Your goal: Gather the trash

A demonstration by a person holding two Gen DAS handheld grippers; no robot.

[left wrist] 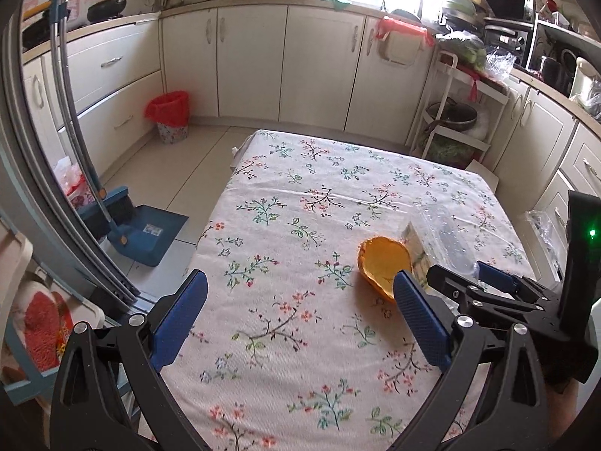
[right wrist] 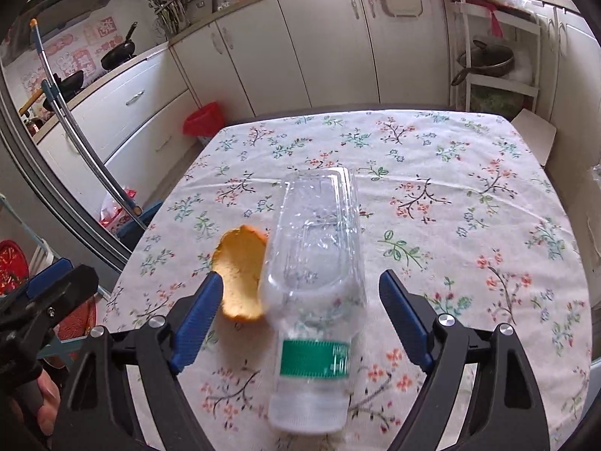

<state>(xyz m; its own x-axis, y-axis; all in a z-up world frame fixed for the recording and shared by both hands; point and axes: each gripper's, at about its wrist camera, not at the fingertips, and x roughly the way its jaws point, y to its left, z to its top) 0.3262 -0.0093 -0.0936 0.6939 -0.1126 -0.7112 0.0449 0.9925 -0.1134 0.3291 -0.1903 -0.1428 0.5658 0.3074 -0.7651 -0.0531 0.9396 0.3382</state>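
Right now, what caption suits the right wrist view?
Open fingers straddle a clear plastic bottle beside an orange peel.

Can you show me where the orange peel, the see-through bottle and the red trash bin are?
orange peel (right wrist: pixel 240 274): right wrist view, on its pale inner side.
see-through bottle (right wrist: pixel 315 248): right wrist view, on its clear body above the green label.
red trash bin (left wrist: pixel 169 116): left wrist view, on its red bag liner.
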